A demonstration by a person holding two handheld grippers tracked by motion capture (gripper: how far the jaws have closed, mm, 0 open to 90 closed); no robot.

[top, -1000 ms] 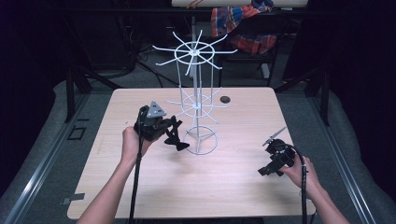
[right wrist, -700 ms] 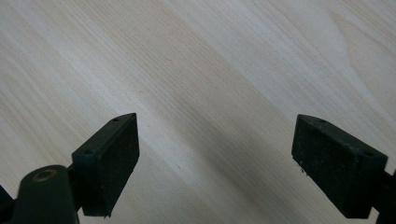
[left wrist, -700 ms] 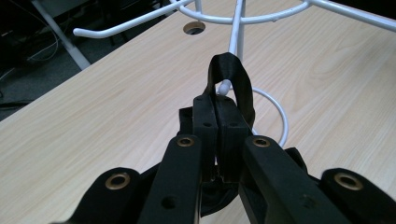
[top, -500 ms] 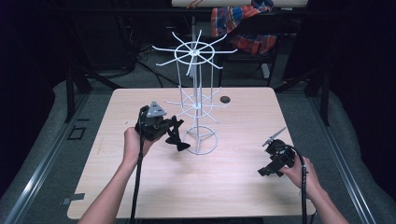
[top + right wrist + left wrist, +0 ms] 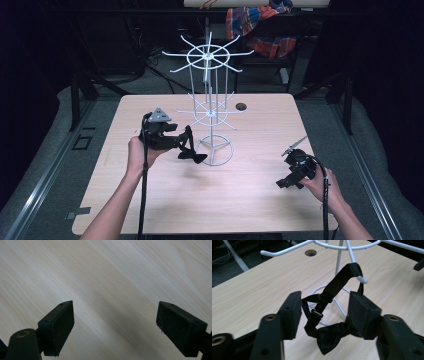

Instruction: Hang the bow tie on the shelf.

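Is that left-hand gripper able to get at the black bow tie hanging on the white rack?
Probably yes: the left gripper, jaws open, already sits either side of the bow tie, with nothing between them.

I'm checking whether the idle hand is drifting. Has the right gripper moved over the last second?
No. In the high view the right gripper sits at the same spot near the table's right edge, as far from the white wire stand as before.
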